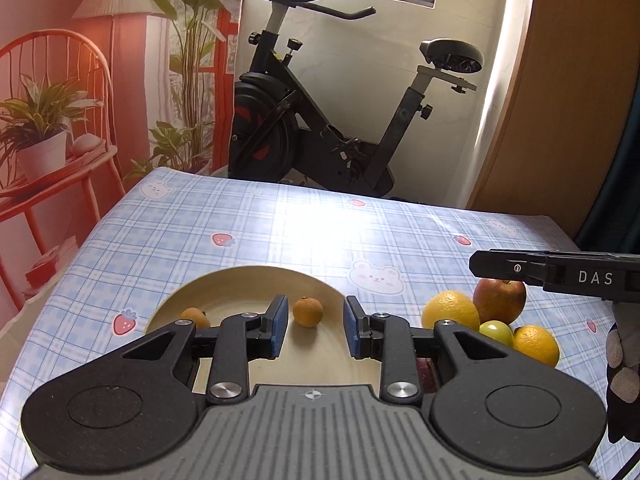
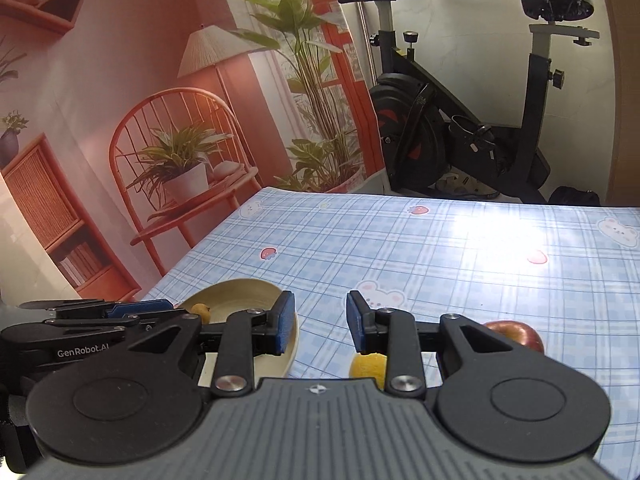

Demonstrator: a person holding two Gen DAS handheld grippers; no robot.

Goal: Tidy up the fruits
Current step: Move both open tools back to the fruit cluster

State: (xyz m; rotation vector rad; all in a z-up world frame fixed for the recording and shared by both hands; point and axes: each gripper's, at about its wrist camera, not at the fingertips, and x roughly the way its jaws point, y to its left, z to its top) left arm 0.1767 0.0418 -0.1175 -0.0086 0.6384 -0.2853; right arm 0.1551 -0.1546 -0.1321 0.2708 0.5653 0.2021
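Left wrist view: the left gripper (image 1: 314, 314) hangs over the plate (image 1: 240, 271), jaws drawn narrow and empty. Two small oranges (image 1: 307, 312) lie in the plate. Right of the plate sit a large orange (image 1: 450, 310), an apple (image 1: 500, 300) and a green fruit (image 1: 496, 332).

Right wrist view: the right gripper (image 2: 320, 314), also narrow and empty, is right of the plate (image 2: 240, 288), above the apple (image 2: 516, 334). The fruit is probably firm, smooth and prone to rolling, so it is best gripped across its widest part.

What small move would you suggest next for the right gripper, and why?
Probably widen the right gripper and lower it onto the red apple: its empty tips hover just above that apple, its jaws look too narrow for it, and the apple lies off the plate, which holds two small oranges.
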